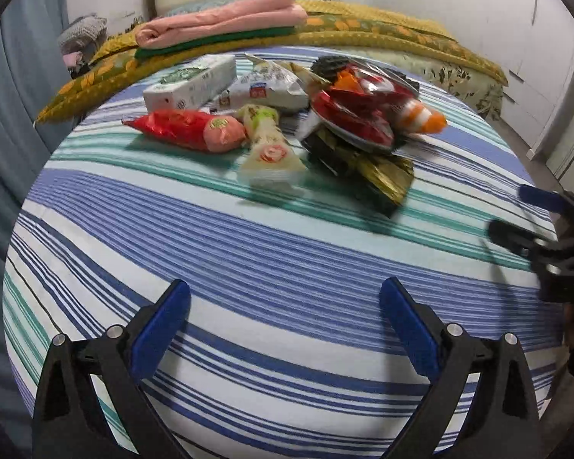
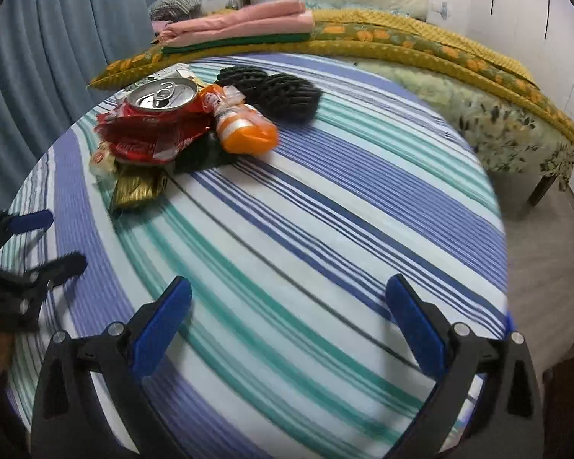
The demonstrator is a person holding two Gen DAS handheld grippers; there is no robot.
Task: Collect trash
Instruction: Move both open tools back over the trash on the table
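Trash pile sits on the far part of the striped tablecloth [image 1: 248, 252]; count: one crushed red can [image 2: 153, 122], one orange bottle [image 2: 245, 130], one white carton [image 1: 191, 84], one red sausage pack [image 1: 183, 130], one gold-black wrapper [image 1: 367, 176], two black mesh pieces [image 2: 283, 93]; other wrappers overlap, number unclear; carton hidden in right view; print on the packs unreadable from blur; left gripper [image 1: 285, 304] jaws wide apart, empty, well short of the pile; right gripper [image 2: 287, 306] same, nothing between its fingers.

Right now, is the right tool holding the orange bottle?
No, the right tool is open and empty; the orange bottle lies far ahead on the striped cloth.
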